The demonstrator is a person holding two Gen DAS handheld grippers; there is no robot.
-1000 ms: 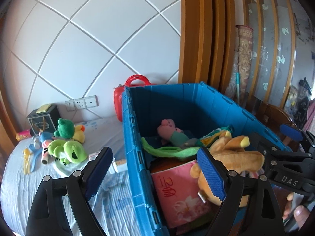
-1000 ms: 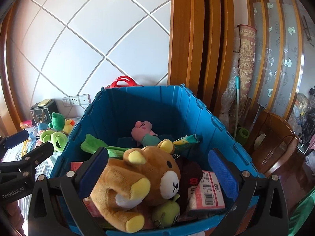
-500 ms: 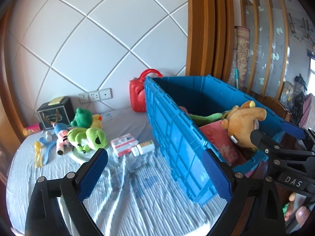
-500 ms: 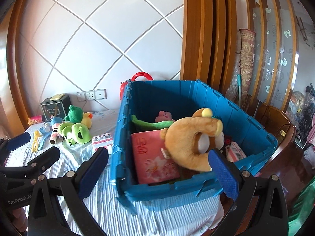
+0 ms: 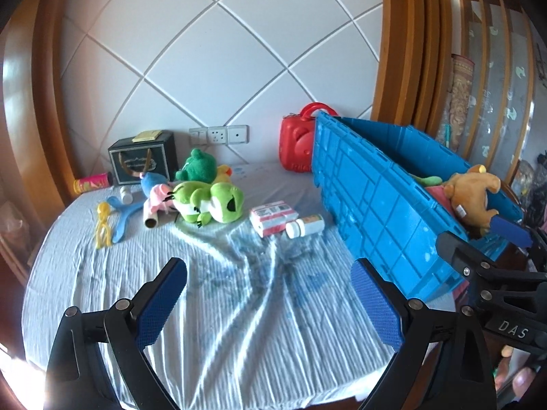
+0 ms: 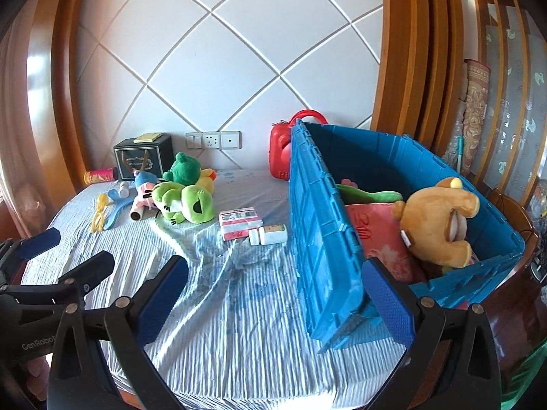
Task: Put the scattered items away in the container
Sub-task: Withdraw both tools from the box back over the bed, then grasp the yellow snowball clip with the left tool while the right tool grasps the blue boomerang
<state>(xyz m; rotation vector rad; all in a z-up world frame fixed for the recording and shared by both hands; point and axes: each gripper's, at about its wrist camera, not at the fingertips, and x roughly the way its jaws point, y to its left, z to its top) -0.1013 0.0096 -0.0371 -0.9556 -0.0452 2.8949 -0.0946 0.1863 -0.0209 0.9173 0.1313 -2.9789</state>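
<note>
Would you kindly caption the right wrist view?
Open right claw faces scattered toys beside the blue crate holding a brown bear.

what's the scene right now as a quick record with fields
container: blue crate at the table's right end
inside crate: brown teddy bear, red booklet
nearest loose items: white pill bottle, red-white packet
further left: green frog plush, yellow clip
left tongs: open, empty
right tongs: open, empty
</note>
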